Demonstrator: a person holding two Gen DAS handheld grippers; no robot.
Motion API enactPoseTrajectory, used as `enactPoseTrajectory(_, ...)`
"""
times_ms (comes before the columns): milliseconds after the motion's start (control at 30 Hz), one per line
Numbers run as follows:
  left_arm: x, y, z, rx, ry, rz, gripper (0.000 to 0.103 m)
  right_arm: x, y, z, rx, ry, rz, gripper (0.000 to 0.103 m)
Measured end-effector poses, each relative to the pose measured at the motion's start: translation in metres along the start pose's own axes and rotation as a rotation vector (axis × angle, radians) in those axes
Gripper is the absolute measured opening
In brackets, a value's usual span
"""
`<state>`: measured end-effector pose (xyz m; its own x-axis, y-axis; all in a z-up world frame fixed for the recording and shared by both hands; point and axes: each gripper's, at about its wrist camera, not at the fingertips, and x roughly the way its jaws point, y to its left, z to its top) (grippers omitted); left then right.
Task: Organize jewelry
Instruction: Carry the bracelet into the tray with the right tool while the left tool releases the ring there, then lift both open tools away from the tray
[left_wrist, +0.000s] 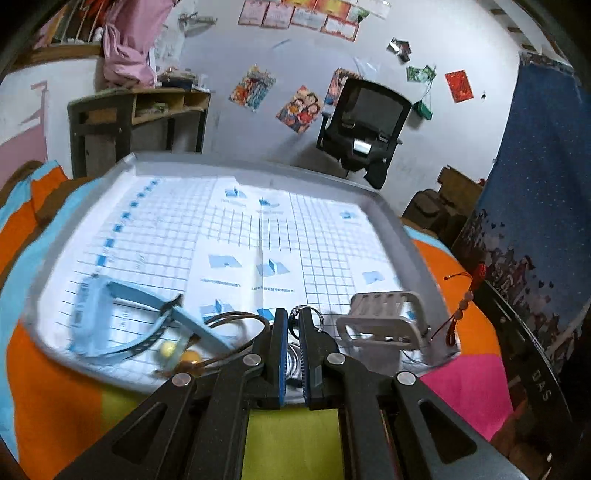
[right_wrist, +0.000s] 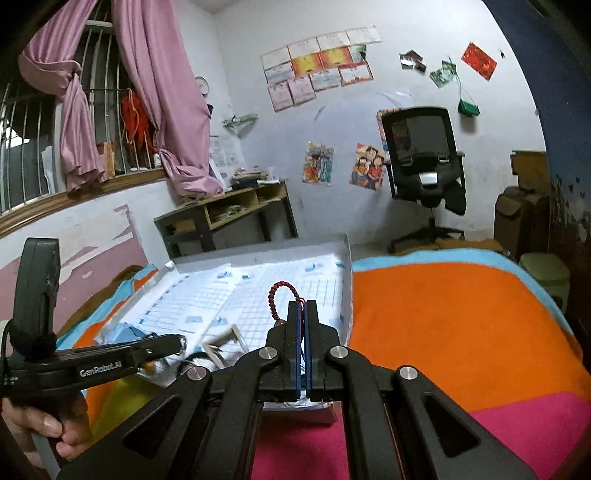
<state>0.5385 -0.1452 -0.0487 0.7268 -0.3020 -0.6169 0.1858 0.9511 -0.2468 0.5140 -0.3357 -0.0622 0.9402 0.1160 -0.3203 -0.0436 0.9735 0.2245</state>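
Right hand-held gripper (right_wrist: 302, 303) clamped on red bead bracelet (right_wrist: 281, 299), loop upright above tips. White slotted rack (right_wrist: 225, 345) lies low-left on grey tray (right_wrist: 347, 280). Left hand-held gripper (left_wrist: 293, 314) nearer rack (left_wrist: 384, 317), pinching metal ring (left_wrist: 304, 314).

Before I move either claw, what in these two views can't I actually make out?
- Left wrist view: the metal rings in the left claw are mostly hidden by its fingers.
- Left wrist view: blue band and beads are motion-blurred.
- Right wrist view: the red bead bracelet's lower part is hidden inside the right claw.
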Motion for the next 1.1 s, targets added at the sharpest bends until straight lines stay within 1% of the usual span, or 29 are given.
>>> enactPoseTrajectory(133,0.009,0.001,-0.004,-0.034,0.013,-0.001,0.006,0.016,0.004,-0.008,-0.002,0.04,-0.018,0.002)
enactPoseTrajectory(300,0.008,-0.001,-0.007,-0.025,-0.004,0.029,0.007,0.02,0.007,-0.015,-0.013,0.077,-0.02,0.002)
enactPoseTrajectory(533,-0.002,-0.002,-0.005,-0.021,-0.011,0.067,0.007,0.011,0.006,-0.013,-0.016,0.086,-0.028,0.004)
enactPoseTrajectory(633,-0.014,-0.003,-0.002,-0.021,-0.021,0.075,0.008,-0.001,0.007,-0.008,-0.008,0.073,-0.038,0.004)
enactPoseTrajectory(700,-0.027,-0.005,0.0,-0.017,-0.034,0.08,0.015,-0.015,0.009,-0.004,-0.011,0.057,-0.046,0.005)
enactPoseTrajectory(733,-0.034,-0.005,0.001,-0.016,-0.043,0.079,0.019,-0.024,0.011,-0.001,-0.016,0.046,-0.048,0.01)
enactPoseTrajectory(767,-0.043,-0.006,0.001,-0.014,-0.056,0.077,0.027,-0.033,0.014,0.001,-0.019,0.034,-0.051,0.023)
enactPoseTrajectory(800,-0.054,-0.007,0.002,-0.011,-0.073,0.077,0.037,-0.041,0.015,0.004,-0.021,0.021,-0.051,0.031)
enactPoseTrajectory(833,-0.066,-0.008,0.002,-0.008,-0.095,0.078,0.042,-0.052,0.018,0.007,-0.026,0.0,-0.053,0.041)
enactPoseTrajectory(867,-0.077,-0.008,0.001,-0.008,-0.119,0.078,0.055,-0.061,0.021,0.009,-0.035,-0.014,-0.052,0.041)
enactPoseTrajectory(900,-0.09,-0.008,0.001,-0.011,-0.144,0.078,0.062,-0.069,0.025,0.013,-0.048,-0.023,-0.053,0.041)
enactPoseTrajectory(967,-0.112,-0.008,0.001,-0.015,-0.179,0.078,0.067,-0.089,0.034,0.02,-0.075,-0.05,-0.06,0.041)
enactPoseTrajectory(1033,-0.13,-0.008,0.0,-0.015,-0.202,0.075,0.075,-0.109,0.042,0.027,-0.09,-0.087,-0.06,0.041)
enactPoseTrajectory(1100,-0.155,-0.009,-0.005,-0.015,-0.249,0.087,0.093,-0.132,0.048,0.032,-0.085,-0.127,-0.058,0.048)
